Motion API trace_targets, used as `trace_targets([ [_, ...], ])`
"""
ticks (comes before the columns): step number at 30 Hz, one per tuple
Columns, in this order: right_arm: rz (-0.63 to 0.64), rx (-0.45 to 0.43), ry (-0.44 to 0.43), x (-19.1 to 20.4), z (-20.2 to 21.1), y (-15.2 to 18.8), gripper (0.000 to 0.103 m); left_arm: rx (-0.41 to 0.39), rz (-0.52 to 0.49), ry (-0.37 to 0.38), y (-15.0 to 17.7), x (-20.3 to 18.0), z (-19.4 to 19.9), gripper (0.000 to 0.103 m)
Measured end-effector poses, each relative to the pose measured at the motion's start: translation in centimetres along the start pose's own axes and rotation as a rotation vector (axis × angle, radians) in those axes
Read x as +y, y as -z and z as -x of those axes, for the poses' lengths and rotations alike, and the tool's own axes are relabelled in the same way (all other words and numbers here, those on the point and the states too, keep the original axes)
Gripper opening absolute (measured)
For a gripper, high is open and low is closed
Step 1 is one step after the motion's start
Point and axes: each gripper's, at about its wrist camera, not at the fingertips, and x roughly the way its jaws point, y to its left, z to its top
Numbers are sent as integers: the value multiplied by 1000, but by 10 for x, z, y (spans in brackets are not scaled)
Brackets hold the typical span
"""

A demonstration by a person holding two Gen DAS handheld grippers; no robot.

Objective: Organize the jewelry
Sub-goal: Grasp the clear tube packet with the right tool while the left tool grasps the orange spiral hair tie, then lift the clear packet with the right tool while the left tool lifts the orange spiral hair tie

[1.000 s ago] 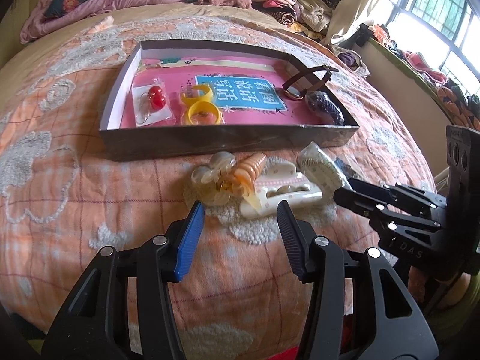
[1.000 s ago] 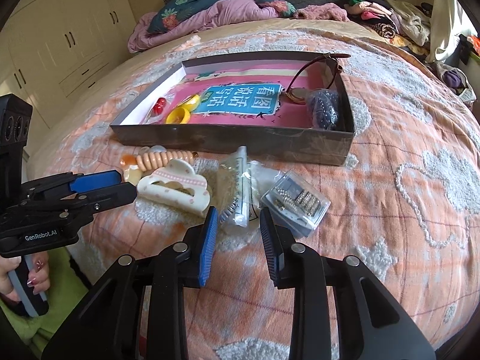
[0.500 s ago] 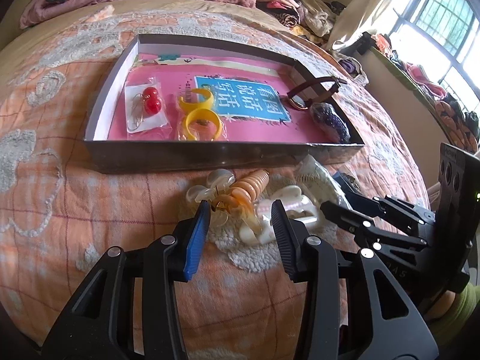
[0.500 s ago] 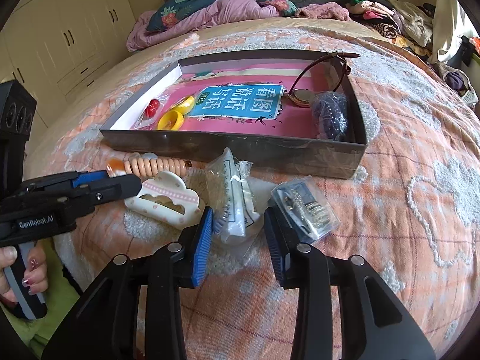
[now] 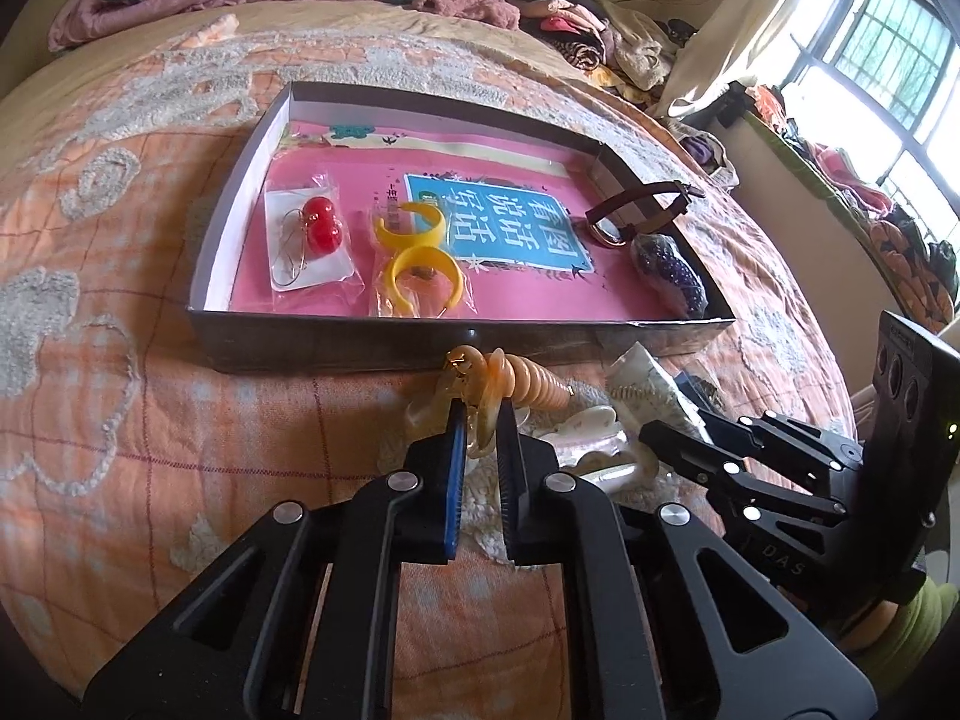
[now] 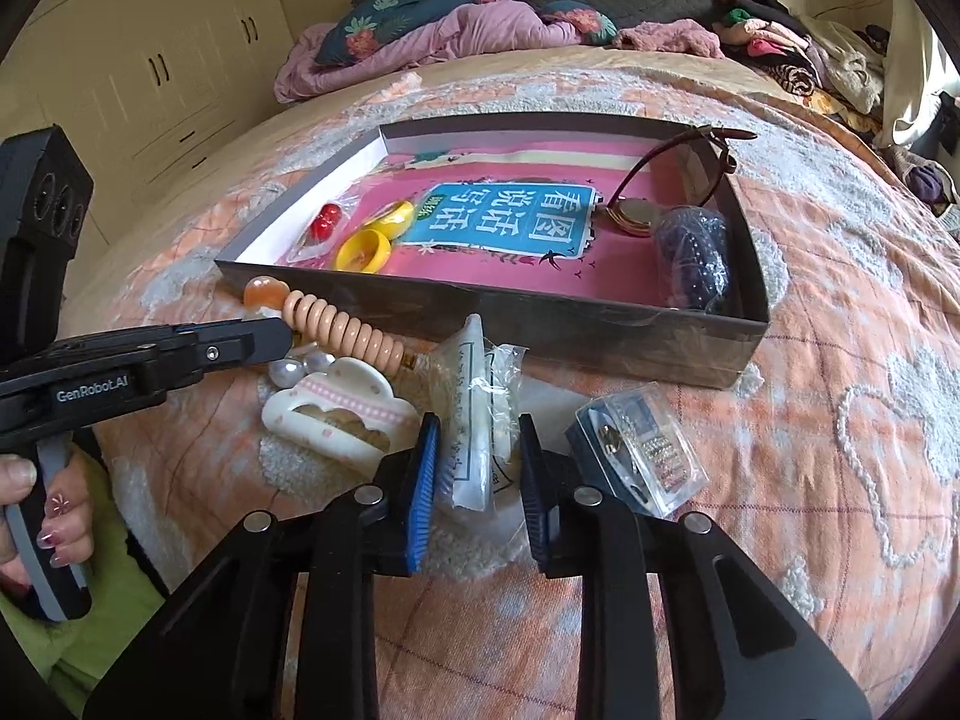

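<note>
A shallow grey box with a pink lining lies on the bed. In it are red earrings, yellow rings, a brown watch and a dark bead bag. My left gripper is shut on the orange spiral hair clip in front of the box. My right gripper is open around a clear packet with a white strip. A white claw clip and a small clear jewelry case lie beside it.
The orange quilted bedspread covers the bed. Pillows and clothes pile at the far end. A window is on the right, cupboards on the left.
My left gripper moved forward and shut on the orange spiral clip. My right gripper moved forward so its fingers now straddle the clear packet.
</note>
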Motion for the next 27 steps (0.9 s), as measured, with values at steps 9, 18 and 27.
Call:
trace_targets([
  [9,-4,-43,-21,2,23,2,24,-40,-1,4,2,2,20,4],
  [18,16,-41,-35,10,29,3,24,-21,16,-13,2,14,25,4],
  [27,16,-37,-29,12,28,5,24,-5,46,-22,7,27,23,4],
])
